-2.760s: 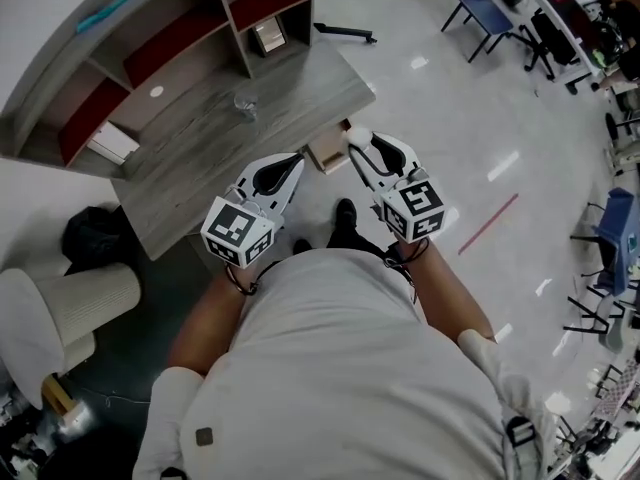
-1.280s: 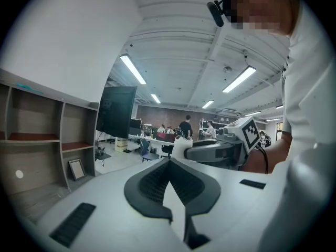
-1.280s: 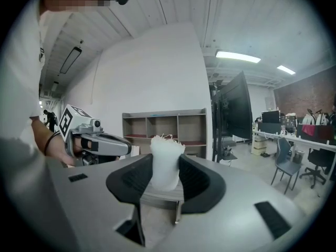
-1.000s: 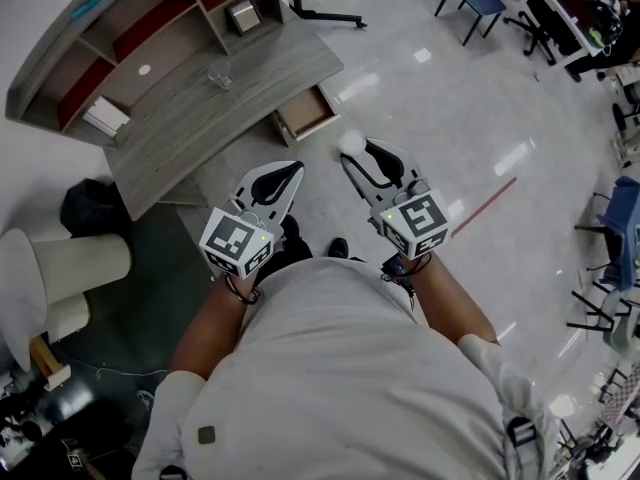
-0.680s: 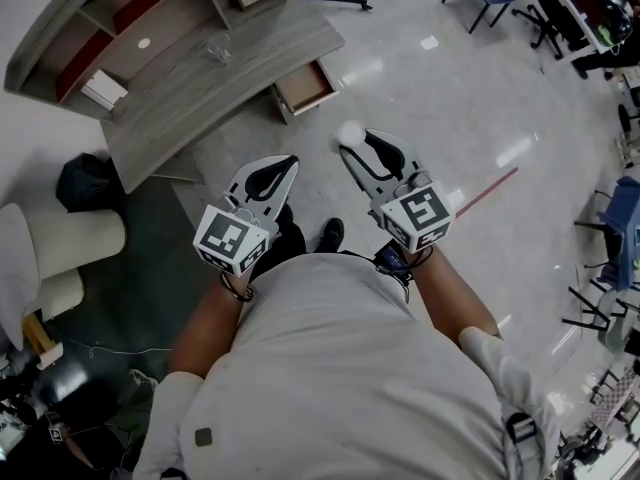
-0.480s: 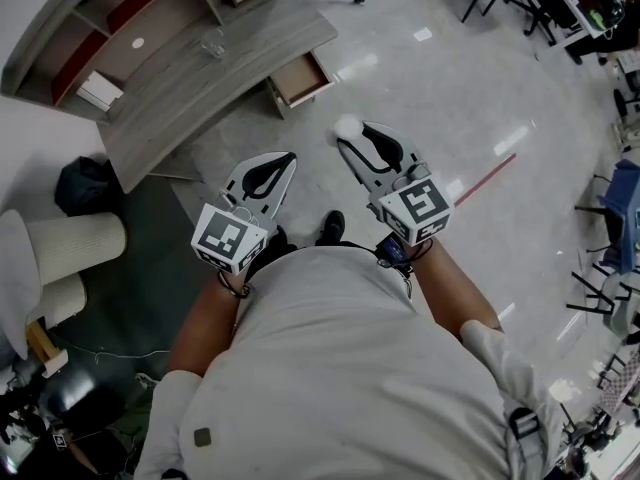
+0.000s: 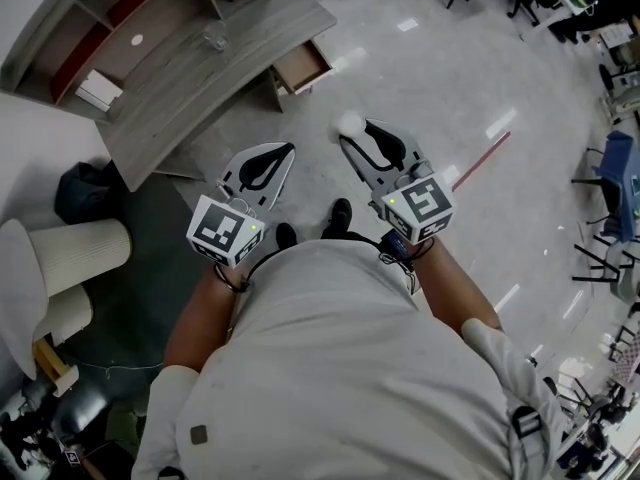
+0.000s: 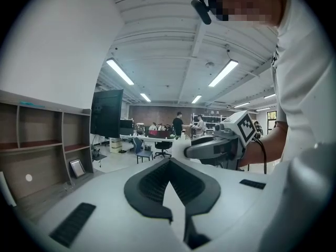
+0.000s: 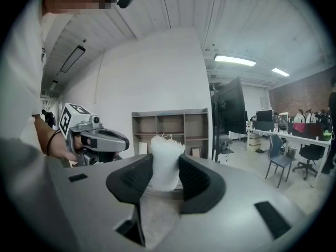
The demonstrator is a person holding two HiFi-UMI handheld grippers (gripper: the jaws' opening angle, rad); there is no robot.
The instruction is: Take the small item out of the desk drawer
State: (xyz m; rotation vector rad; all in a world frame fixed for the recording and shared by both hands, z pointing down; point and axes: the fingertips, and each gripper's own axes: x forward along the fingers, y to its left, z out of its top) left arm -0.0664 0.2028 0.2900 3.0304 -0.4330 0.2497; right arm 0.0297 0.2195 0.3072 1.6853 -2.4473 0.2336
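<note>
My right gripper (image 7: 351,140) is shut on a small white crumpled item (image 7: 350,124), held out over the floor. The right gripper view has the item (image 9: 167,148) squeezed between the two dark pads, sticking up above them. My left gripper (image 7: 282,149) is beside it at the same height, shut and empty; its tips (image 8: 169,161) meet. The grey desk (image 7: 200,93) stands at the upper left, well away from both grippers. Its drawer (image 7: 303,65) is pulled open at the desk's right end.
A shelf unit (image 7: 120,8) rises behind the desk, and a glass (image 7: 213,38) stands on the desktop. A black bag (image 7: 85,190) and white cylinders (image 7: 75,258) lie left. A red floor line (image 7: 480,160) and chairs (image 7: 610,188) are right.
The person has stepped back from the desk, so the desk and open drawer sit farther up the view. The right gripper still holds the white item; the left stays shut.
</note>
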